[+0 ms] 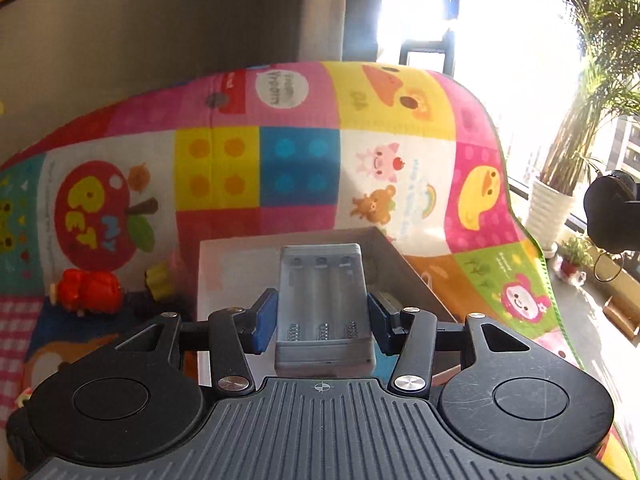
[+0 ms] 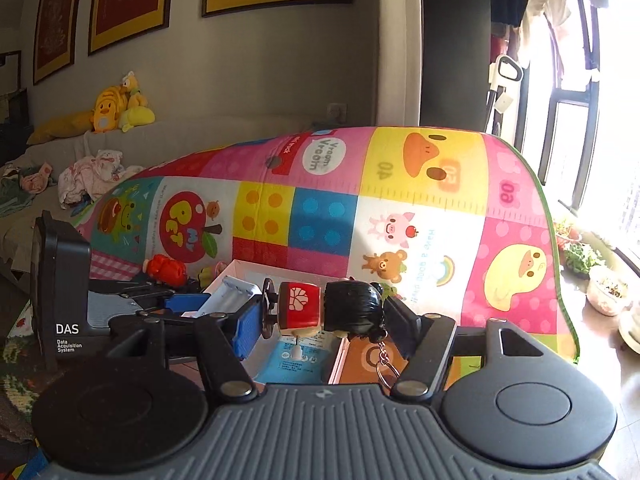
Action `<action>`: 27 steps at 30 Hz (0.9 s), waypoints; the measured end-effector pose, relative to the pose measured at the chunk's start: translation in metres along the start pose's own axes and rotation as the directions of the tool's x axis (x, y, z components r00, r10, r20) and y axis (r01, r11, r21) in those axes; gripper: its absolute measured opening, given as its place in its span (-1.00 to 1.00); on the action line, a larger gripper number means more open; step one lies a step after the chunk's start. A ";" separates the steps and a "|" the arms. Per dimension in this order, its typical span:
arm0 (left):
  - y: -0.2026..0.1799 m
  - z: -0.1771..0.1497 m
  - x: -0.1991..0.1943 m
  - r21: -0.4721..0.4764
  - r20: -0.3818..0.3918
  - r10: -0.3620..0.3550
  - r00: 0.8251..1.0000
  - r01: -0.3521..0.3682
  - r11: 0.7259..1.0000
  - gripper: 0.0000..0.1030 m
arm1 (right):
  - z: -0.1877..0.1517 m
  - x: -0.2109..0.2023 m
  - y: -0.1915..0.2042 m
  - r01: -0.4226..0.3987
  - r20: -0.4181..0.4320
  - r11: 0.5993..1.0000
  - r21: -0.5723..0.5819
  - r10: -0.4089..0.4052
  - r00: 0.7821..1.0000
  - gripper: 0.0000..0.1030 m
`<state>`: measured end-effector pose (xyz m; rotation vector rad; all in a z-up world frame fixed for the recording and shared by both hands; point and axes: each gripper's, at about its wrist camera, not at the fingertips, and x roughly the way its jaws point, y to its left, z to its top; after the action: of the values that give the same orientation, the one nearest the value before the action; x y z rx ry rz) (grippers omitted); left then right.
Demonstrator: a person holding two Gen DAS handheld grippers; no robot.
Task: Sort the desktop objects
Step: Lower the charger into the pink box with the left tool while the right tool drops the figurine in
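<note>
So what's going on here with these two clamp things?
A person is sorting small items on a colourful play mat. The left gripper holds a clear three-slot battery holder over a white box. The right gripper pinches a doll keychain above the same box. A red toy lies beside it.

Three framed pictures [image 2: 128, 0] with yellow borders are hung on the grey wall [image 2: 280, 60]. Yellow plush toys [image 2: 116, 108] are piled on a sofa [image 2: 168, 140] below them, with crumpled cloths [image 2: 92, 172] at the sofa's left end. A potted palm [image 1: 576, 128] in a white ribbed pot is seen by the bright window [image 1: 500, 60]. Small potted plants [image 2: 580, 256] are set along the window ledge.
</note>
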<state>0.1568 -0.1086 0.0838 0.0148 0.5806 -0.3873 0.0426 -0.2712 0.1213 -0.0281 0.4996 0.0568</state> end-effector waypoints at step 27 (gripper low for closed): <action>0.119 -0.117 -0.093 -0.175 0.038 0.070 0.997 -0.062 0.983 0.92 | 0.045 0.201 0.100 -0.053 -0.327 0.999 0.008 0.053 0.944 0.20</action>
<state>0.0659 0.0484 0.0245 -0.1412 0.5672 -0.2710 0.2339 -0.1596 0.0628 -0.0248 0.8337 0.1060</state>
